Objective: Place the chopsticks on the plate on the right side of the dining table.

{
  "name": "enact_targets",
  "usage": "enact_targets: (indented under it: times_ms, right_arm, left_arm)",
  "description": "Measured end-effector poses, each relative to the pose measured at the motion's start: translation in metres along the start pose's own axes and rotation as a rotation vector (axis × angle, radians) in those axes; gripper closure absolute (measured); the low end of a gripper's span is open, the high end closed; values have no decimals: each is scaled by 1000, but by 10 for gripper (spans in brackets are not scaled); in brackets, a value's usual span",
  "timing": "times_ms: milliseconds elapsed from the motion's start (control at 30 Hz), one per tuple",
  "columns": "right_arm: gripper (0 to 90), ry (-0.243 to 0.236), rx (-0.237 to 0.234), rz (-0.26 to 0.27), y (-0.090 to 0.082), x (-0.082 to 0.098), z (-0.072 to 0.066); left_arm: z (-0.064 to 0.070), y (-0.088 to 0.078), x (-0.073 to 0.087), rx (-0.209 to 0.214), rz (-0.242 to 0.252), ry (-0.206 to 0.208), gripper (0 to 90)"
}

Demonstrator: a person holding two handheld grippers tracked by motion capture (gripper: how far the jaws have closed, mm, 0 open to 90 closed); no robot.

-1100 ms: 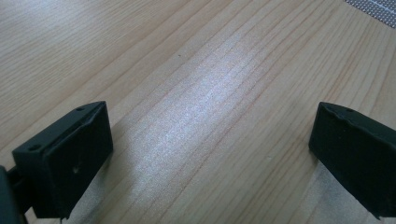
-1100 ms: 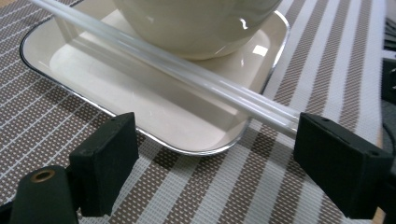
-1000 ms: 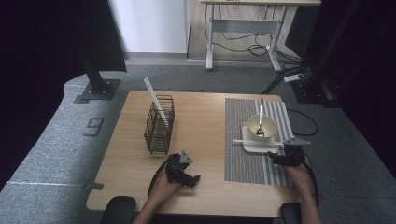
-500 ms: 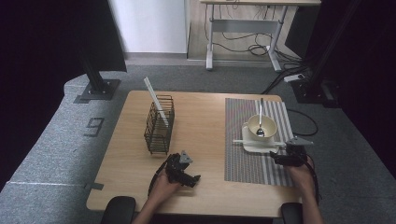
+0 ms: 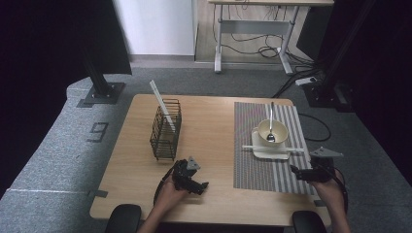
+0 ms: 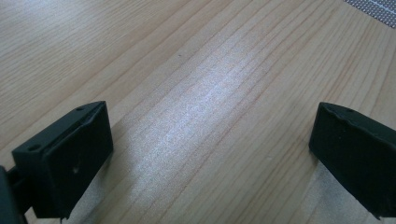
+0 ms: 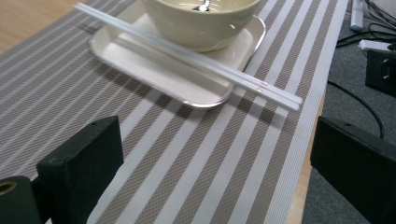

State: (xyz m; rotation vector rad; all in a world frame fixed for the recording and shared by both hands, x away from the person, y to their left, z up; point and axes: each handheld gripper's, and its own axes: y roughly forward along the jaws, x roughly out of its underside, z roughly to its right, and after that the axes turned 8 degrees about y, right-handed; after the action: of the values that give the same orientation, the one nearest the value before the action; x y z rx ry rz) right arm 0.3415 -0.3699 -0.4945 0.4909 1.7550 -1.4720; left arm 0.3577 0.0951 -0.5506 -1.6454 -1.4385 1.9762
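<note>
1. High view: the chopsticks [image 5: 273, 148] lie as a pair across the near rim of the square plate [image 5: 261, 151], propped there so both ends stay off the striped placemat [image 5: 252, 170] and easy to pinch. A bowl [image 5: 272, 131] stands on that plate with a spoon [image 5: 270, 124] resting in it. The right gripper [image 5: 294, 170] hangs near the mat's near right corner, its fingers aimed toward the plate and a little short of the chopsticks' right end. The left gripper [image 5: 204, 184] rests low on the bare tabletop [image 5: 214, 121], well apart from the setting, probably parked. A wire basket [image 5: 165, 129] with a white stick [image 5: 162, 104] leaning in it stands farther left.

2. Left gripper view: both fingers [image 6: 70, 158] stand wide apart with nothing between them, just wood grain below.

3. Right gripper view: the fingers [image 7: 79, 168] are spread wide and have just been opening, with nothing between them. The chopsticks [image 7: 196, 58] run diagonally ahead, their tip end jutting past the plate [image 7: 154, 70] over the placemat [image 7: 187, 158], beyond and slightly right of the gap. That overhanging end looks like the likeliest place to grasp.
</note>
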Motion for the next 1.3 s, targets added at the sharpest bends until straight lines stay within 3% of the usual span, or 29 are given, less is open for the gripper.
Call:
enact_targets:
  times_ms: [200, 467, 567, 800, 1100, 1300]
  right_arm:
    - [30, -23, -32, -17, -23, -5, -24]
    - [35, -46, -147, 14, -29, -25, -67]
    - [35, -73, -193, 12, -19, -31, -83]
    - [4, -158, -207, -29, 20, -31, -108]
    - [2, -116, -266, -67, 75, -11, -122]
    - [4, -133, -257, -66, 92, 1, -126]
  left_arm:
    - [0, 0, 0, 0, -1, 2, 0]
    - [0, 0, 0, 0, -2, 2, 0]
    - [0, 0, 0, 0, -1, 3, 0]
    - [0, 0, 0, 0, -1, 3, 0]
    - [0, 0, 0, 0, 0, 1, 0]
    - [0, 0, 0, 0, 0, 2, 0]
